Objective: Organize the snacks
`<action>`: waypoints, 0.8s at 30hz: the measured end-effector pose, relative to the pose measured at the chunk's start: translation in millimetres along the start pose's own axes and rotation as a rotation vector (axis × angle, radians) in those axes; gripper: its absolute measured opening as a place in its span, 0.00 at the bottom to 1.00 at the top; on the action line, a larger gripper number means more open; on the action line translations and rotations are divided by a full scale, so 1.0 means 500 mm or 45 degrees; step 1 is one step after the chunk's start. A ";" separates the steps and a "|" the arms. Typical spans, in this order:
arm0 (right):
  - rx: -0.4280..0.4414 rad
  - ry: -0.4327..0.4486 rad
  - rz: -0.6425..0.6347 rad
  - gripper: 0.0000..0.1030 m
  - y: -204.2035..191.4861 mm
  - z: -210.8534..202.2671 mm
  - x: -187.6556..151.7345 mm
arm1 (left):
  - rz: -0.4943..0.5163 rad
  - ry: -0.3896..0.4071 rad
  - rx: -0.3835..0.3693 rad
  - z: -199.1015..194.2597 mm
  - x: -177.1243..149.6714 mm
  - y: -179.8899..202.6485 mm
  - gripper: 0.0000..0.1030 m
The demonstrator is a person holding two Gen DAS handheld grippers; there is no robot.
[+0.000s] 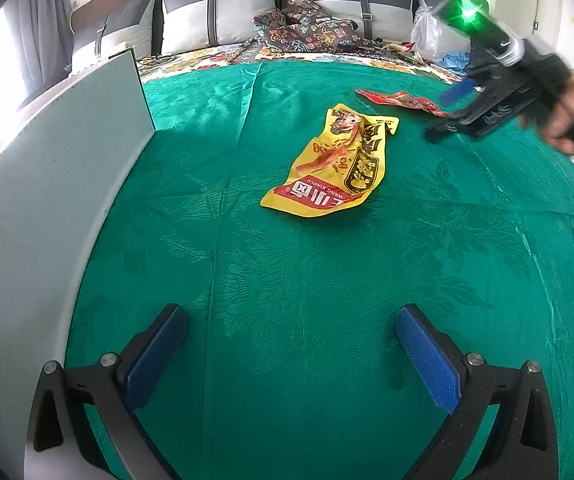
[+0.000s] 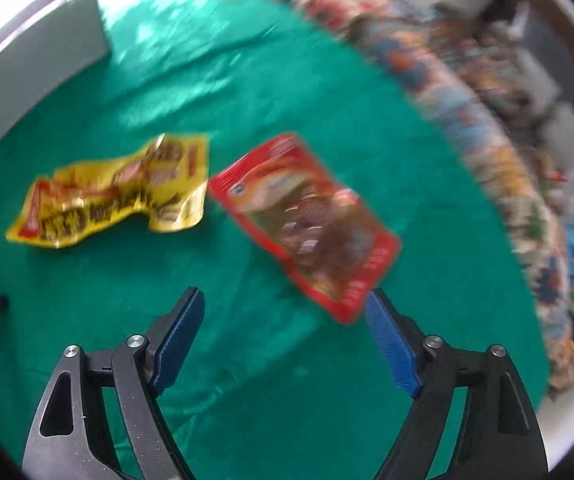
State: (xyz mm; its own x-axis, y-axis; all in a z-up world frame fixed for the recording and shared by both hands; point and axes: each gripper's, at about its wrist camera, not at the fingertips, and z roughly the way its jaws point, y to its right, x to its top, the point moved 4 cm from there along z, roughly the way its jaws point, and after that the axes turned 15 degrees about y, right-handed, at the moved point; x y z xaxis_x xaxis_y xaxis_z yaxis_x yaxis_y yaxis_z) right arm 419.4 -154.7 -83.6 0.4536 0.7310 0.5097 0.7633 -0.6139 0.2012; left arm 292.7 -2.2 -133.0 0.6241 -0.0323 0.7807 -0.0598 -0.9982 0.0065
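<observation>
Lying loose on the green cloth (image 1: 307,320), the two snack packs look unsorted. The yellow packet (image 1: 337,162) sits crumpled near the middle of the cloth, and the red packet (image 2: 307,220) lies flat just beside it, toward the right-hand side; in the right wrist view their near corners almost meet, though blur hides whether they touch. Neither is gripped. The right gripper (image 2: 283,332) hovers with its jaws wide apart, the red packet's near end just ahead of its right finger. The left gripper (image 1: 291,354) hangs back over bare cloth, jaws likewise spread and holding nothing. Judging by this, the organizing has barely begun: both packs remain to be collected. No bin or tray shows; only a pale upright board (image 1: 47,184) edges the cloth on the left, nothing visible against it.
</observation>
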 end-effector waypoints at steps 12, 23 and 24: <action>-0.031 0.195 0.564 0.62 0.086 0.075 0.089 | 0.000 -0.001 0.001 0.000 0.000 0.000 1.00; 0.374 0.247 1.471 0.06 0.130 -0.121 -0.119 | -0.001 -0.001 0.001 0.000 0.000 0.000 1.00; 0.439 0.270 1.558 0.06 0.122 -0.143 -0.144 | -0.001 -0.001 0.001 -0.001 0.000 0.001 1.00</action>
State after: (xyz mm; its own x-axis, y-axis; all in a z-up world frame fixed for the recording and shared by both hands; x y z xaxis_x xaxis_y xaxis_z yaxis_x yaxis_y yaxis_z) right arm 400.3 -266.0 -48.3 0.8815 -0.3306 0.3372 -0.0017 -0.7163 -0.6978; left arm 292.5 -2.5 -132.7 0.6249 -0.0318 0.7800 -0.0590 -0.9982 0.0065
